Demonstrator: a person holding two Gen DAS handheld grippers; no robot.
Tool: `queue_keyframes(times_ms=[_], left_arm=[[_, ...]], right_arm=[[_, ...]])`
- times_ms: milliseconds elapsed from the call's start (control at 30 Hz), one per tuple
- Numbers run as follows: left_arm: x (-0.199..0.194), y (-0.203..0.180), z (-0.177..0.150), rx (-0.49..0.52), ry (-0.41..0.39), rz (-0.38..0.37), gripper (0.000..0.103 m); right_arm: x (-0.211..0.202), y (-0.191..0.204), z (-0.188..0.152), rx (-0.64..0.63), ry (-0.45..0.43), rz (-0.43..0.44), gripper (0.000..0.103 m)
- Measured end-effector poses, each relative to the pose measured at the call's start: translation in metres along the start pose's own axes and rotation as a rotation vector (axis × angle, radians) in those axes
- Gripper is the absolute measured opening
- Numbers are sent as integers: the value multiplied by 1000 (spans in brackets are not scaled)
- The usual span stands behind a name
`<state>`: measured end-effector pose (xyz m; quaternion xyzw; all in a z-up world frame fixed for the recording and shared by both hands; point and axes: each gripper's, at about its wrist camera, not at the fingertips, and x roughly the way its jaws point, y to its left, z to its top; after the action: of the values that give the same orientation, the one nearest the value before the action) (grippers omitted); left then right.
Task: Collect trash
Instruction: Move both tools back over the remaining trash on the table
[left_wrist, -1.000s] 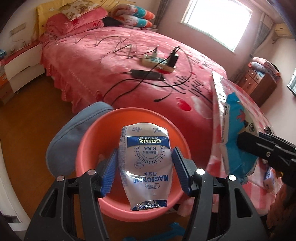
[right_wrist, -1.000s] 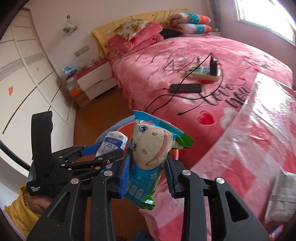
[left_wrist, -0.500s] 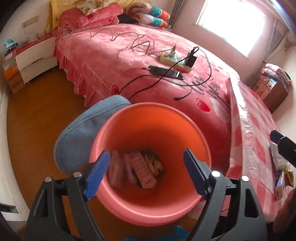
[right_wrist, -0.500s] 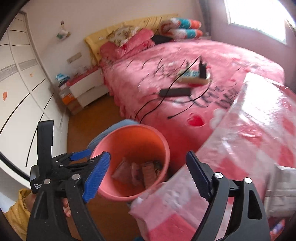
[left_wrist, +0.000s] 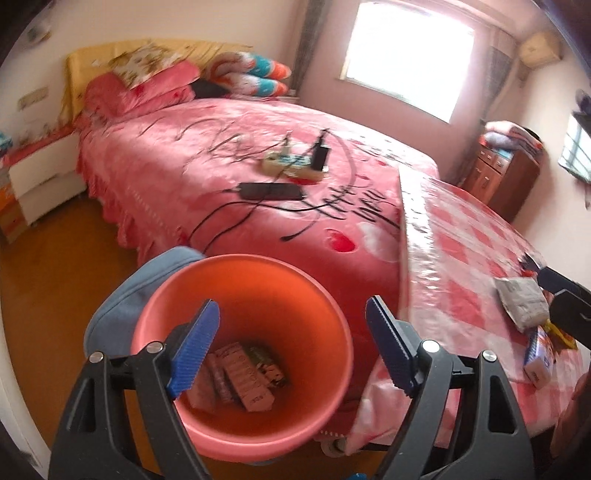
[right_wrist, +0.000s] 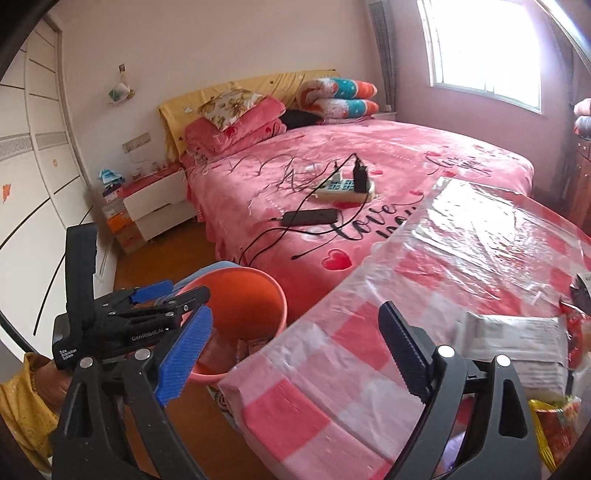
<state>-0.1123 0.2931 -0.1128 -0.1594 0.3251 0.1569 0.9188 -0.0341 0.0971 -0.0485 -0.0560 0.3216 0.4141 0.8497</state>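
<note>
An orange bin (left_wrist: 243, 291) stands on the floor beside the table; it also shows in the right wrist view (right_wrist: 236, 291). Several wrappers (left_wrist: 240, 380) lie at its bottom. My left gripper (left_wrist: 291, 349) is open and empty, just above the bin. My right gripper (right_wrist: 295, 354) is open and empty over the table's near corner. A white packet (right_wrist: 517, 341) lies on the table right of it, also in the left wrist view (left_wrist: 522, 301). A red-yellow wrapper (right_wrist: 554, 417) and a small white-blue pack (left_wrist: 539, 354) lie near it.
The table (right_wrist: 461, 258) has a pink checked cloth under clear plastic. A blue cushion (left_wrist: 122, 306) sits behind the bin. The pink bed (left_wrist: 240, 147) carries a power strip (right_wrist: 343, 188), a phone (right_wrist: 310, 218) and cables. A wooden cabinet (left_wrist: 506, 173) stands far right.
Both grippers opened and dropped their packets into the bin. The right gripper then swung right, from over the bin to over the table. The left gripper drew back slightly.
</note>
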Motion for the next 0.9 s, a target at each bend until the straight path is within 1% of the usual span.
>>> queue_keyframes(times_ms=[67,100,167,300,500,900], left_arm=[[1,-11,1,21,15,-9,82],[2,-17,2,28,34,-11,82],[6,-25,3,20,73,-23,82],[10,-39,2,23,124,-38,82],[5,-64,0,74,122,-67,82],[-3,-117,-3,161,109,-139,82]], right_arm=[[-5,-5,-3,8,-10,-3,90],[-8,-8,-4,13,-15,-5,91],[-15,-15,-6,31,-30,-5,95],[-28,-29,-8,68,-42,-8,96],[-48,-53,-11,129,-74,-16,96],[-76,-86,-17,176,-118,-53,96]])
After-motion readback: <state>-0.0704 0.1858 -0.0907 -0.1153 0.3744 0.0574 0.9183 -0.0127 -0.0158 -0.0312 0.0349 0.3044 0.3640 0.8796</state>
